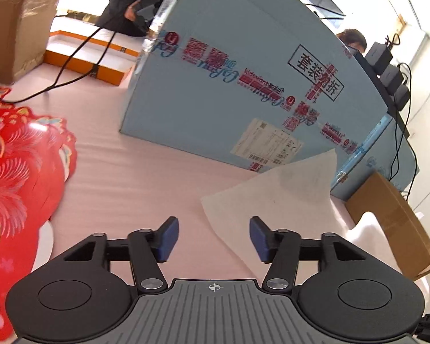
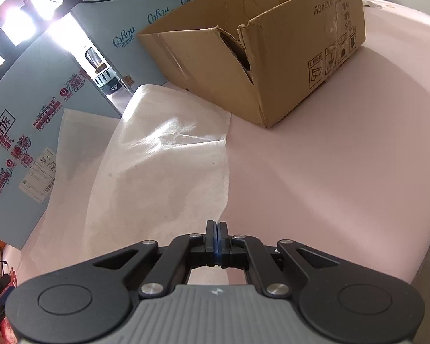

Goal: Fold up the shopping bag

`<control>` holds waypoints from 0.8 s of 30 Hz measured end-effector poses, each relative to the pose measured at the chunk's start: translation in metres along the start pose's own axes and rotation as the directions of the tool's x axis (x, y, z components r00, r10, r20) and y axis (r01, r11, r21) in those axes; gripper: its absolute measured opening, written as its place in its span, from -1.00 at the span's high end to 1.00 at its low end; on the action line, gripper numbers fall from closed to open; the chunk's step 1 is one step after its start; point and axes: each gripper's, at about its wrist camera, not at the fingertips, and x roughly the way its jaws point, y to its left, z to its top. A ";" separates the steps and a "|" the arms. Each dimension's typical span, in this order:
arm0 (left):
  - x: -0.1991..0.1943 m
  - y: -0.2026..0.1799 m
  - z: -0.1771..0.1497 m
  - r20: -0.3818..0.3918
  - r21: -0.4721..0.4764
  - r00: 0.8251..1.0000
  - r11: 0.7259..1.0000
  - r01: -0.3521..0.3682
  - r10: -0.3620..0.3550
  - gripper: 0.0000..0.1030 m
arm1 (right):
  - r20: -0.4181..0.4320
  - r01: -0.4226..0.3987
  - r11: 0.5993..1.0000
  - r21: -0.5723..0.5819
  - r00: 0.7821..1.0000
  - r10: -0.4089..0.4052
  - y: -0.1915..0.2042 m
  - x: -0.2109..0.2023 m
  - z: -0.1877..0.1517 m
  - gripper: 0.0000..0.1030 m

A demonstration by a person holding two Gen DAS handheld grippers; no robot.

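Observation:
The shopping bag point(image 2: 163, 166) is white, thin fabric spread on the pink table point(image 2: 329, 157). Its near corner runs right into the tips of my right gripper point(image 2: 216, 225), which is shut on that corner. In the left wrist view the bag point(image 1: 272, 200) lies ahead and to the right, with one corner standing up against the blue box point(image 1: 243, 86). My left gripper point(image 1: 213, 229) is open just above the table. Nothing is between its blue pads point(image 1: 258, 238), and the bag's edge passes under the right one.
A large blue printed box point(image 2: 28, 114) stands behind the bag. An open cardboard box point(image 2: 272, 57) sits to its right. A red paper decoration point(image 1: 20, 172) lies at the left, with an orange tray point(image 1: 86, 57), black cables and a person's hand point(image 1: 132, 11) behind it.

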 end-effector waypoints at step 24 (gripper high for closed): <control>0.058 -0.031 -0.005 0.006 -0.186 0.982 0.965 0.184 -0.186 1.00 | 0.008 0.014 0.999 0.051 1.000 -0.014 -0.017 0.003 0.003 0.99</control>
